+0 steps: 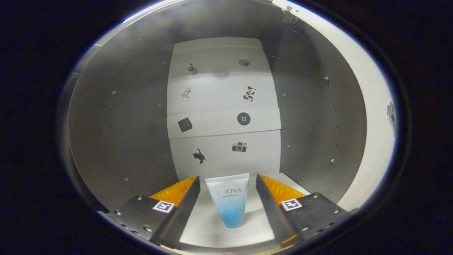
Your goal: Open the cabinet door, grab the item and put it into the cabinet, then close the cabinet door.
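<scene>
I look into the open cabinet (124, 117), with its grey side walls and a white back panel (223, 106) dotted with small stickers. A white-to-blue cosmetic tube (229, 200) stands upright on its cap on the cabinet's white floor (208, 230). It stands between my fingers, and there is a gap on each side of it. My gripper (228, 191) is open, neither finger touching the tube.
The cabinet's white door (371, 117) stands swung open on the right, with a hinge (290, 16) at its top. A shelf edge (223, 124) crosses the back panel halfway up. Both side walls carry rows of small peg holes.
</scene>
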Tool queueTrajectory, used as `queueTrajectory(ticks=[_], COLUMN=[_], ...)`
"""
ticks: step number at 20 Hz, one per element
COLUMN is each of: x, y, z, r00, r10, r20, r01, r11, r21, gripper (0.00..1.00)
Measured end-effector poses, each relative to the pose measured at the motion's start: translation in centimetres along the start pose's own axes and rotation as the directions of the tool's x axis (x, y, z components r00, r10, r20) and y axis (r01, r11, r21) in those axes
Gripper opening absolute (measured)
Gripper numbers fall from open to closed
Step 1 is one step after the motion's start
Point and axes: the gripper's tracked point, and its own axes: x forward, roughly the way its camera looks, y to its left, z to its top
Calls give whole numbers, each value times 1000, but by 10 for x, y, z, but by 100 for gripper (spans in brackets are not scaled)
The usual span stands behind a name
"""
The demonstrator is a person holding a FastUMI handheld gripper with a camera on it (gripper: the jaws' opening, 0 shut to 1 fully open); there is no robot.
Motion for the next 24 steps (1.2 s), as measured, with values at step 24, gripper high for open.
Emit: queueTrajectory(ticks=[24], x=[-359], y=[-21], z=[22], r00=[987], r10=[-153], r20=[-58], r01=[143], r11=[978], r21=[-152], gripper=[99])
